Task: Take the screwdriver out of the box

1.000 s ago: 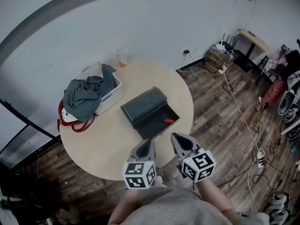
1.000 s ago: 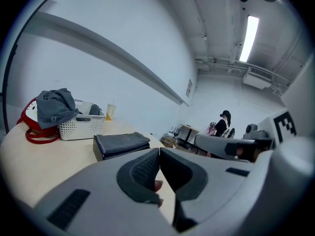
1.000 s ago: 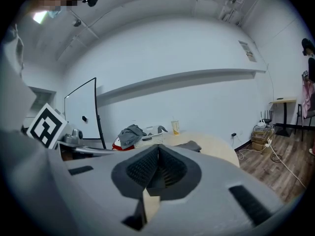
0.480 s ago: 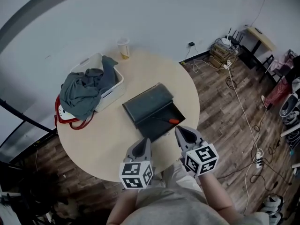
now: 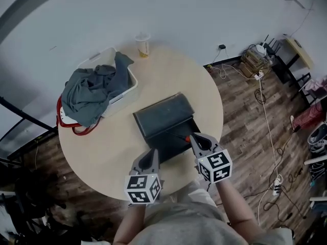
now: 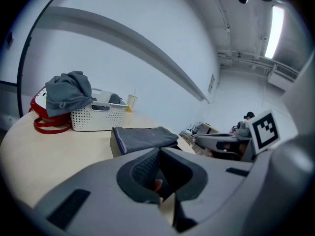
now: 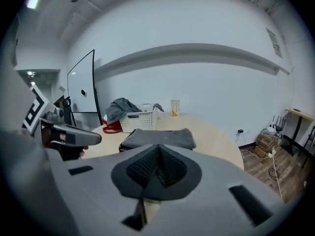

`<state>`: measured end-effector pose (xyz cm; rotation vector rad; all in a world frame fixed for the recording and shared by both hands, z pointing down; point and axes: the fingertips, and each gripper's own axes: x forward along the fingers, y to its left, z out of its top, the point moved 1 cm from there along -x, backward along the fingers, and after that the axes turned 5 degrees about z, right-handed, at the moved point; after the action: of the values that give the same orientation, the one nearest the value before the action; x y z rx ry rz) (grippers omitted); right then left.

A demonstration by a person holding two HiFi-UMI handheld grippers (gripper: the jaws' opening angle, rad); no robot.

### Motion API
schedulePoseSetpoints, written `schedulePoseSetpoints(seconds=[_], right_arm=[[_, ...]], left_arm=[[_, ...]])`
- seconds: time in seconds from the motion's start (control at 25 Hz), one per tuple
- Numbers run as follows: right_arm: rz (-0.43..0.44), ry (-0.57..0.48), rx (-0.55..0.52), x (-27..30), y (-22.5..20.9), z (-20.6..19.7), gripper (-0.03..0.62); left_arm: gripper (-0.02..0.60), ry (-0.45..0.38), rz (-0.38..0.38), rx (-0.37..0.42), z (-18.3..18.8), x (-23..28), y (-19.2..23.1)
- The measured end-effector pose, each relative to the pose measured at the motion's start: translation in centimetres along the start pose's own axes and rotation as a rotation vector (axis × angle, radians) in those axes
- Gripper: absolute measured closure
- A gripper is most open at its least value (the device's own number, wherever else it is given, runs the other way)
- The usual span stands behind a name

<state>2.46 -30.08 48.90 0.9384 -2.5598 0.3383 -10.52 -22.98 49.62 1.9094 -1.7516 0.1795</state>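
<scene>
Hovering grippers: we hold the left gripper (image 5: 151, 156) and the right gripper (image 5: 199, 138) low in the frame, over the near edge of the round pale wooden table (image 5: 110, 144).
Left fingers: pressed together at the tips in the left gripper view, with nothing gripped.
Right fingers: likewise closed tip to tip and empty.
Box: the dark grey rectangular box (image 5: 163, 119) lies open at the middle of the frame, its lid thrown back toward the upper left.
Screwdriver: the thin screwdriver with the orange handle (image 5: 184, 137) lies in the box's tray, its handle just beside the right gripper's tip.
Done: as we judge it, only the approach; the lid is already up.
Remaining: we reckon the right jaws must part, close on the handle and lift it clear of the box.
Bystanders: the white plastic basket (image 5: 121, 99), heaped with grey cloth (image 5: 92, 91), sits in the upper left, apart from the box.
</scene>
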Motion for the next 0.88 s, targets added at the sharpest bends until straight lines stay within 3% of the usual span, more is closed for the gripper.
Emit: schedulePoseSetpoints(seconds=[0.24, 0.48, 0.56, 0.6, 0.68, 0.88], right_arm=[[0.094, 0.173, -0.093, 4.3, -1.3, -2.3, 0.592], [0.244, 0.398, -0.229, 7.7, -0.6, -5.5, 0.591], [0.303, 0.492, -0.260, 8.6, -0.1, -6.8, 0.497], [0.324, 0.541, -0.275, 9.0, 0.1, -7.5, 0.490], [0.344, 0.637, -0.321, 9.6, 0.1, -8.8, 0.520], [0.351, 0.860, -0.476, 10.7, -0.3, -11.5, 0.520]], left_arm=[[0.578, 0.019, 0.052, -0.033, -0.4, 1.7, 0.8], [0.577, 0.027, 0.079, -0.060, -0.8, 2.5, 1.4], [0.578, 0.027, 0.084, -0.069, -0.8, 2.6, 1.6], [0.578, 0.027, 0.087, -0.072, -0.8, 2.7, 1.7], [0.577, 0.027, 0.093, -0.077, -0.9, 2.7, 1.8], [0.578, 0.024, 0.100, -0.089, -1.0, 2.8, 2.3]])
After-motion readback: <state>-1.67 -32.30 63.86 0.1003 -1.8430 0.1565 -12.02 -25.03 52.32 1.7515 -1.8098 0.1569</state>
